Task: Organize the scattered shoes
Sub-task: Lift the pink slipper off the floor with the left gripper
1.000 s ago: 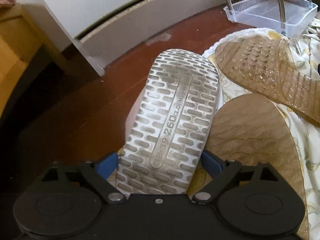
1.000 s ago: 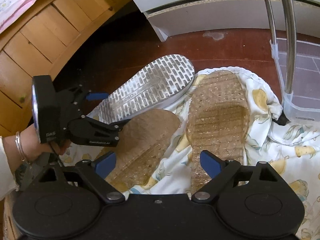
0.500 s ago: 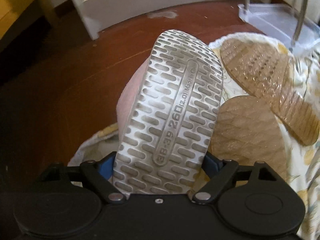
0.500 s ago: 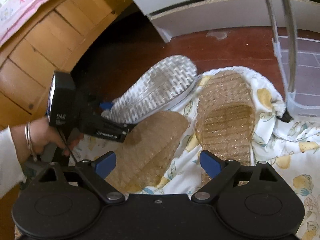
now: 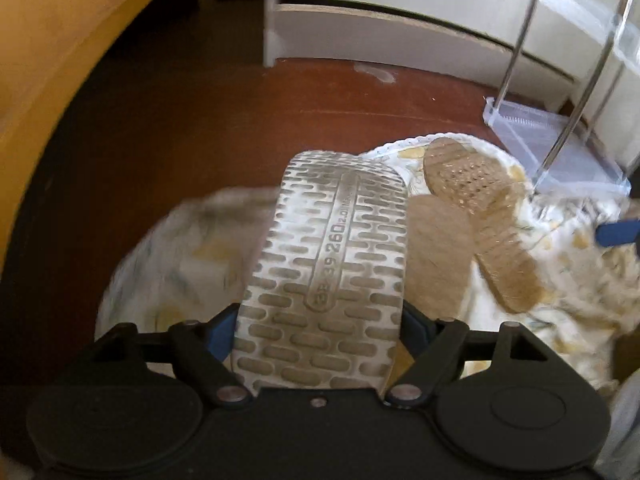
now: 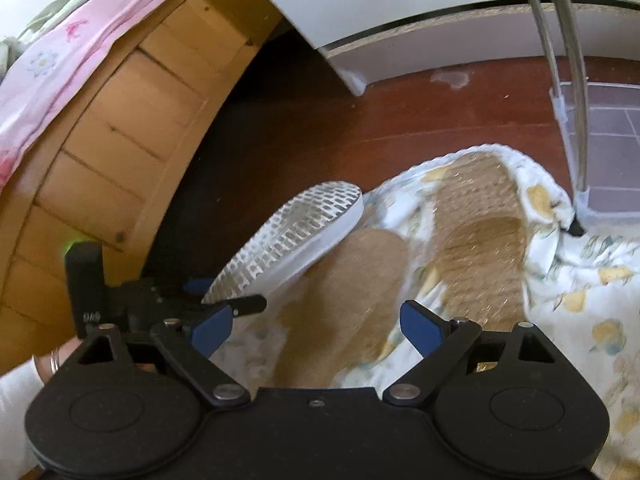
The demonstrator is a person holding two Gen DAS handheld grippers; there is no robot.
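The red-brown floor is the biggest thing here, with a wooden bed on one side and a white cupboard at the back. A white cloth with yellow fruit lies spread on the floor. A clear rack stands at its far corner.

On the cloth lie two see-through brown slippers, soles up. One brown slipper is long and points away from the right tool. The other brown slipper lies just beside it, a bit tilted.

The white slipper is in the left tool. Its long side points straight away from the tool, sole up. The tool's blue pads press on both sides of its heel and are closing on it, so it looks lifted off the cloth.

The right tool is open with nothing in it. It hangs over the two brown slippers and is the nearer one to them. The tilted one lies between its blue tips, so I think it grabs that next.
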